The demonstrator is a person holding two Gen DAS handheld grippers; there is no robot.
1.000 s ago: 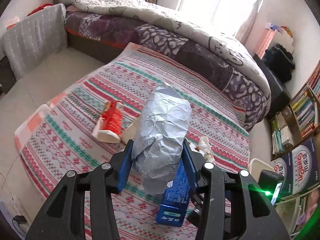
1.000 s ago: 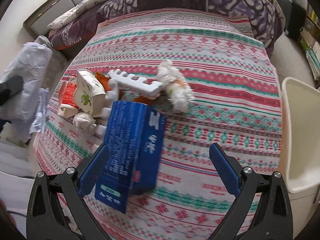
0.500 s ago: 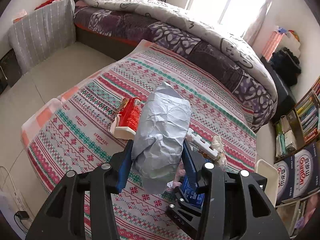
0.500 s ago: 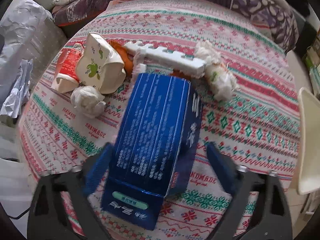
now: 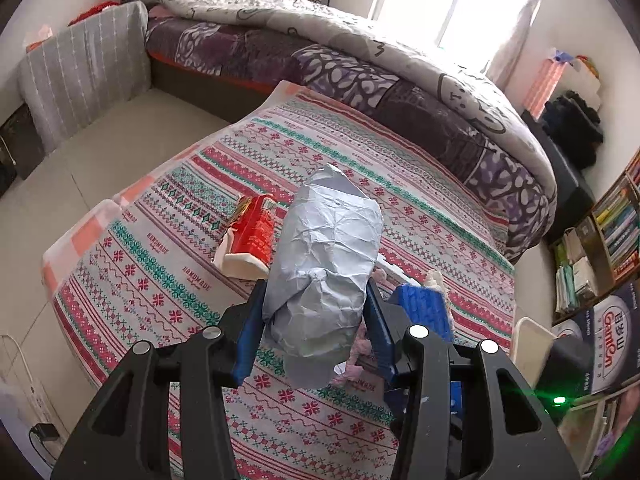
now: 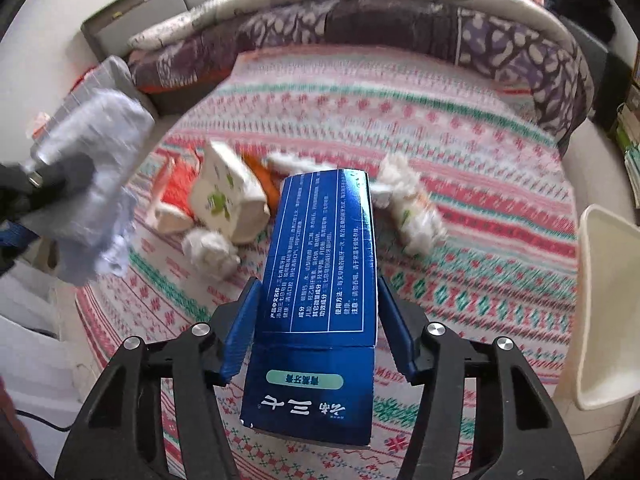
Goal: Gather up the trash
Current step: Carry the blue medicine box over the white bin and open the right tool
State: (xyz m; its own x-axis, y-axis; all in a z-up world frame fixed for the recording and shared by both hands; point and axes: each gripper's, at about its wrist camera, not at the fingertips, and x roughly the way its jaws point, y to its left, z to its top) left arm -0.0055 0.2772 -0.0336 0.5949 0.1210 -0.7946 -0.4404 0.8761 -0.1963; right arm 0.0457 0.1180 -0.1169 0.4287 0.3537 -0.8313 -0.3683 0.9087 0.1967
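Note:
My left gripper (image 5: pixel 314 322) is shut on a crumpled grey paper wad (image 5: pixel 326 256) and holds it above the patterned blanket (image 5: pixel 168 256). It also shows at the left of the right wrist view (image 6: pixel 88 184). My right gripper (image 6: pixel 318 312) is shut on a blue toothpaste box (image 6: pixel 320 280), lifted off the blanket; the box also shows in the left wrist view (image 5: pixel 424 308). On the blanket lie a red and white carton (image 5: pixel 254 236), a white carton with green print (image 6: pixel 228 196), and white tissue wads (image 6: pixel 412 204) (image 6: pixel 208 250).
A cream bin (image 6: pixel 604 300) stands at the blanket's right edge. A bed with a purple quilt (image 5: pixel 360 68) lies behind. A grey cushion (image 5: pixel 80 76) is at far left, and bookshelves (image 5: pixel 612 232) at right.
My right gripper has shut on the blue box and lifted it off the blanket. My left gripper has kept the grey wad and risen a little.

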